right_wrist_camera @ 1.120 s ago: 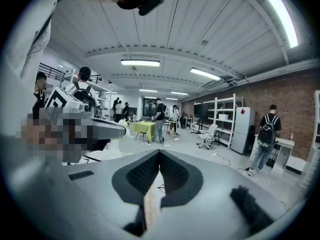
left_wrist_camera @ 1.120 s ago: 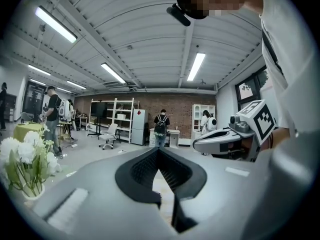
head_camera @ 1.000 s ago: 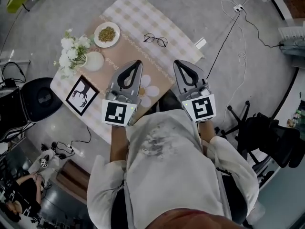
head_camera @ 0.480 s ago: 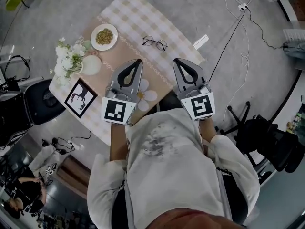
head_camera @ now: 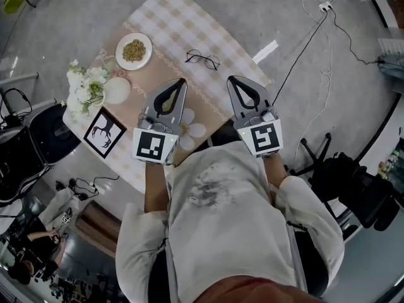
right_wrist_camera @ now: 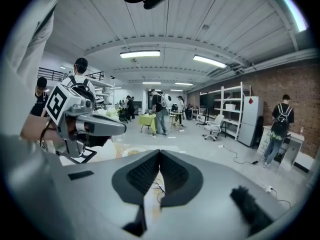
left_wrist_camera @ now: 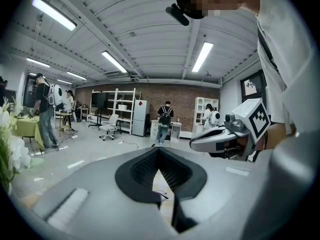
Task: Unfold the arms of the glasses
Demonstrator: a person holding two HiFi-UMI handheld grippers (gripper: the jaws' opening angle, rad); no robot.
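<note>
Thin black-rimmed glasses [head_camera: 202, 59] lie on the checked tablecloth of the small table [head_camera: 183, 17], towards its far side. Whether their arms are folded I cannot make out. My left gripper [head_camera: 180, 81] and right gripper [head_camera: 231, 79] hover side by side over the table's near part, short of the glasses, one on each side of them. Both are shut with nothing between the jaws. Through the gap under the left gripper's [left_wrist_camera: 158, 149] jaws the glasses [left_wrist_camera: 161, 193] show small. They also peek out below the right gripper's [right_wrist_camera: 159, 152] tips, the glasses [right_wrist_camera: 157, 184] blurred.
A plate of seeds [head_camera: 134, 50] sits at the table's far left. White flowers in a round vase [head_camera: 117, 90] and a framed picture [head_camera: 101, 133] stand at the left edge. A flower-shaped mat [head_camera: 192, 129] lies under the left gripper. A cable [head_camera: 303, 43] runs across the floor; a black chair [head_camera: 353, 182] stands at the right.
Both grippers have moved a little forward and down towards the glasses, still shut. The table and the things on it have shifted slightly in the head view.
</note>
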